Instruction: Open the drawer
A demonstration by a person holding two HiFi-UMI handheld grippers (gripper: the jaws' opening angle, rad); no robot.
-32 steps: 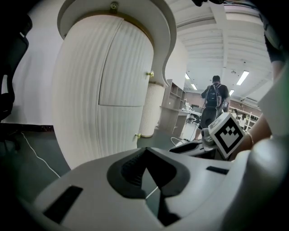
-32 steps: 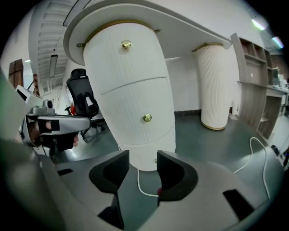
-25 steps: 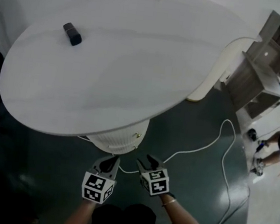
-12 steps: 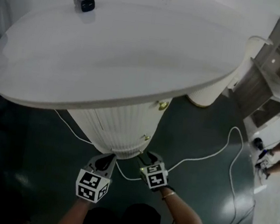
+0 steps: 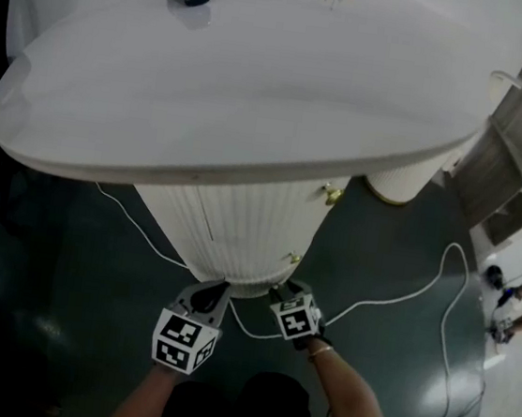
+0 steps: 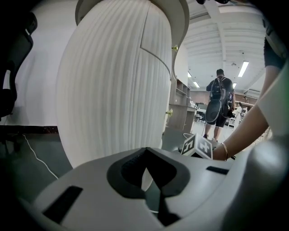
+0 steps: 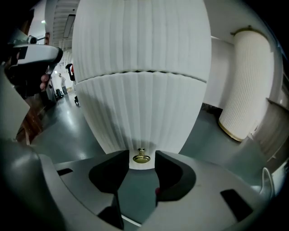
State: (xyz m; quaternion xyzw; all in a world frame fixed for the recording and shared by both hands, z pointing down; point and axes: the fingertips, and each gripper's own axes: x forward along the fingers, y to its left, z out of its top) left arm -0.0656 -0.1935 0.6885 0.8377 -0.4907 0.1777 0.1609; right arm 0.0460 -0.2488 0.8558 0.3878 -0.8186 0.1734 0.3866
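Right hand-held gripper (image 7: pixel 141 153): jaws apart either side of the shut drawer's (image 7: pixel 140 108) brass knob (image 7: pixel 141 157) (not clamped). Left hand-held gripper (image 6: pixel 145 150): closed, empty. Two knobs on the pedestal (image 5: pixel 241 219) under the surface (image 5: pixel 238 87).

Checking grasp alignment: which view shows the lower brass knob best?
Right gripper view: the lower brass knob appears large, centred in the gap between the open fingers. Head view shows it tiny; left gripper view, small and side-on.
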